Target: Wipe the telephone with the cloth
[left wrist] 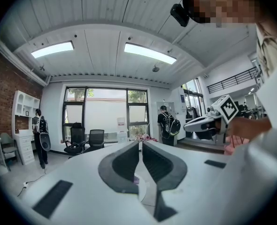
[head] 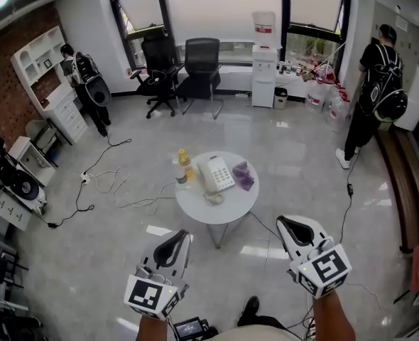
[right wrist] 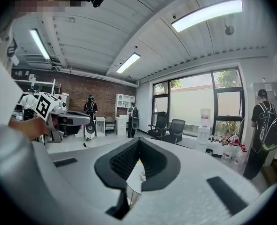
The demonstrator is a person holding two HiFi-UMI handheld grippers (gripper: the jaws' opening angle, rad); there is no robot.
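In the head view a white telephone (head: 216, 174) lies on a small round white table (head: 216, 217), and a crumpled purple cloth (head: 243, 175) lies just right of it. Both grippers are held in the air nearer to me than the table, well short of it. The jaws of my left gripper (head: 184, 234) (left wrist: 140, 143) are shut with nothing between them. My right gripper (head: 281, 221) (right wrist: 139, 139) is likewise shut and empty. Each gripper view looks level across the room, with only a sliver of the table showing below the closed jaws.
A yellow bottle and a smaller bottle (head: 184, 168) stand at the table's left edge. Cables (head: 110, 183) trail over the floor at left. Office chairs (head: 199, 66) and a water dispenser (head: 264, 59) stand by the windows. Two people (head: 89, 84) (head: 376, 91) stand at the sides.
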